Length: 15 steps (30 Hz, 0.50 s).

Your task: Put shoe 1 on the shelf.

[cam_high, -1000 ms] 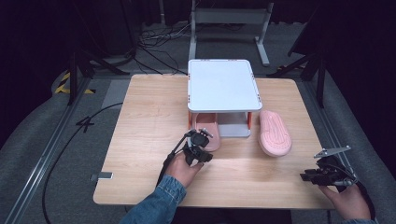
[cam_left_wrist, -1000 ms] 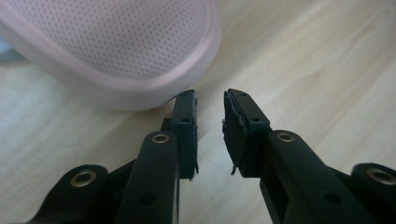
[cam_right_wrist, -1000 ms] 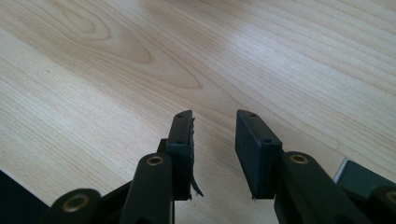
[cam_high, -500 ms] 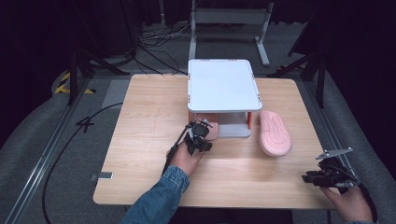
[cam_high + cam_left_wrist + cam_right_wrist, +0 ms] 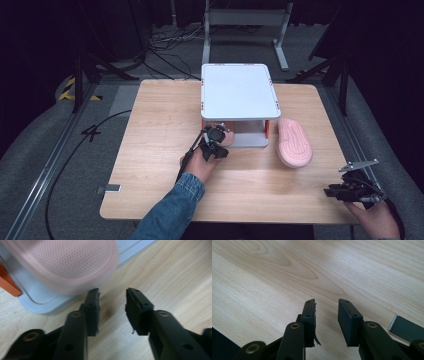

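The pink slipper (image 5: 67, 265) lies on the lower shelf of the white rack (image 5: 239, 92), at its near left; our left claw (image 5: 111, 312), jaws just opened with nothing between them, sits just before it. We should back away level, not nudging the slipper. Our right claw (image 5: 325, 320) rests half-open and empty at the tabletop (image 5: 160, 130)'s near right.

Blue denim sleeve (image 5: 170, 212); black gripper (image 5: 111, 303) with brass rivets.

A soft pink foam slipper (image 5: 67, 262) with a finely dotted sole lies on the lower tray of the white two-tier rack (image 5: 239, 95), one rounded end jutting over the tray's front edge (sole turned toward the gripper camera). Its pink twin (image 5: 294, 142) rests on the bench, just right of the rack.
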Available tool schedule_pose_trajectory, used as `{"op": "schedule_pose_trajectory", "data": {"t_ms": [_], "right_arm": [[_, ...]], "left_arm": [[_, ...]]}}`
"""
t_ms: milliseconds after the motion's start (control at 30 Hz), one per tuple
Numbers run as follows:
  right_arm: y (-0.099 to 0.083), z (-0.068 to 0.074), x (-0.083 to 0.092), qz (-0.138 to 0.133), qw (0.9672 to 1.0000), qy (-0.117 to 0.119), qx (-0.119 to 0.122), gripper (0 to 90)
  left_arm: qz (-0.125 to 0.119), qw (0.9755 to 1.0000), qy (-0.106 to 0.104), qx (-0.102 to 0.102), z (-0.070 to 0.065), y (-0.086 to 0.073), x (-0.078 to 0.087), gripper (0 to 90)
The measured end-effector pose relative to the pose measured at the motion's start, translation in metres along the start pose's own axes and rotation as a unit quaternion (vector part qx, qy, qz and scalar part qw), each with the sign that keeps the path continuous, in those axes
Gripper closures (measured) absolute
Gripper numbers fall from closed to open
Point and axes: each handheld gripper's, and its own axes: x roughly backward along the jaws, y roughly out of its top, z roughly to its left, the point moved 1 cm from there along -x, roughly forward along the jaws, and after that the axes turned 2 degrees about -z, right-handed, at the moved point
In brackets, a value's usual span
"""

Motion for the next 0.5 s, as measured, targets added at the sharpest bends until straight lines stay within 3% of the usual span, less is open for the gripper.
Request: {"op": "schedule_pose_trajectory", "data": {"t_ms": [100, 300, 367, 500], "right_arm": [[0.001, 0.000, 0.000, -0.001, 1.0000, 0.000, -0.002, 67.3], [0.006, -0.001, -0.001, -0.003, 1.0000, 0.002, 0.003, 66.9], [0.008, 0.000, -0.002, -0.004, 1.0000, 0.003, 0.003, 66.7], [0.010, 0.001, -0.001, -0.006, 0.9999, 0.005, 0.007, 66.4]], "left_arm": [[0.008, 0.9999, -0.010, -0.002, -0.001, -0.002, 0.014, 56.2], [-0.006, 0.9999, -0.012, 0.005, 0.007, -0.013, 0.066, 53.2], [0.001, 0.9997, -0.018, 0.014, 0.012, -0.016, 0.083, 50.9], [0.014, 0.9998, -0.014, 0.011, 0.012, -0.020, 0.100, 49.2]]}}
